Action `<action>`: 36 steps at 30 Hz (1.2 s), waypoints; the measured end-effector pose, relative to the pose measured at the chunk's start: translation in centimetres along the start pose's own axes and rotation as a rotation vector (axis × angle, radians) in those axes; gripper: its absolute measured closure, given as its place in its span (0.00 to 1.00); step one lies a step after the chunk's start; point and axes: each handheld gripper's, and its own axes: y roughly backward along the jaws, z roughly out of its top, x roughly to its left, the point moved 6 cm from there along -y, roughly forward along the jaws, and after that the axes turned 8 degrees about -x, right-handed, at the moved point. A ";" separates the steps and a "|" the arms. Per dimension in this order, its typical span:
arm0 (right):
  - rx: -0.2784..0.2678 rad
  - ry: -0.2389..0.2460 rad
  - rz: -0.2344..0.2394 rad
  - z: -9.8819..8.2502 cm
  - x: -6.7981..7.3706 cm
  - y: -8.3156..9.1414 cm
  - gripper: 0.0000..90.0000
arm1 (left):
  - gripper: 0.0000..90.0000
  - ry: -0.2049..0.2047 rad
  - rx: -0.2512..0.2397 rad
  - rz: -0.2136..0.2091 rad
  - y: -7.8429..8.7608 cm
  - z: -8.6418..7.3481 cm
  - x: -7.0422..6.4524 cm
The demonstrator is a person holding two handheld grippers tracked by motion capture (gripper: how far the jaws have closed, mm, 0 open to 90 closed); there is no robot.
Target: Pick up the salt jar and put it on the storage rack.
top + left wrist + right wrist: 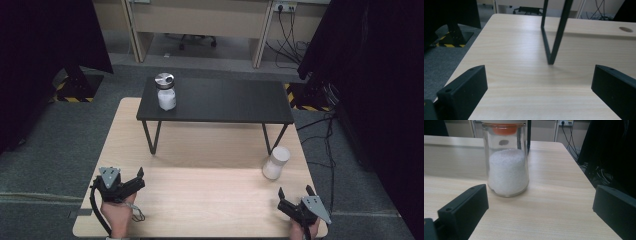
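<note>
Both grippers sit at the near edge of the light wood table (200,195), each held in a person's hand. Left gripper (134,181) is near-left, jaws spread wide w/ nothing between them; in the left gripper view its jaws stand far apart over bare wood. Right gripper (295,192) is near-right, jaws also spread wide and empty.

Just past the right gripper, a bit to its left, stands the clear glass jar half full of white grains (507,170). In the high view it is the pale jar w/ a white lid (276,162) on the right side of the table, upright, not touching anything. It looks like the thing to grab, since the right jaws point at it.

How it may handle: glass is hard and smooth, so it could slip, and it could break if it tips or drops. The grains prob make it a bit heavy at the bottom. Best spot to hold is likely the straight middle of the body, jaws on both sides, squeeze firm but not too hard. The top narrows, so don't grab up there.

Farther back is a small black table w/ thin metal legs (215,100). On its left end stands a second glass jar w/ a shiny silver lid (165,92), far from both grippers.
</note>
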 end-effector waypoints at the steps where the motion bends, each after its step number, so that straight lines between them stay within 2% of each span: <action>1: 0.001 0.001 -0.001 0.0 0.0 0.0 0.00 | 0.00 0.002 0.004 0.006 0.0 -0.2 0.3; 11: 0.010 0.013 -0.007 0.1 0.2 -0.1 0.00 | 0.00 -0.001 0.041 0.034 0.0 -2.0 1.7; 20: 0.011 0.017 -0.015 0.1 0.3 -0.1 0.00 | 0.00 0.006 0.065 0.012 -0.4 -3.1 2.3; 30: -0.004 0.008 -0.021 -0.1 0.3 0.1 0.00 | 0.00 0.004 0.094 0.014 -0.7 -3.8 2.9; 36: -0.013 0.005 -0.025 -0.1 0.3 0.1 0.00 | 0.00 -0.005 0.105 0.006 -0.9 -3.9 2.8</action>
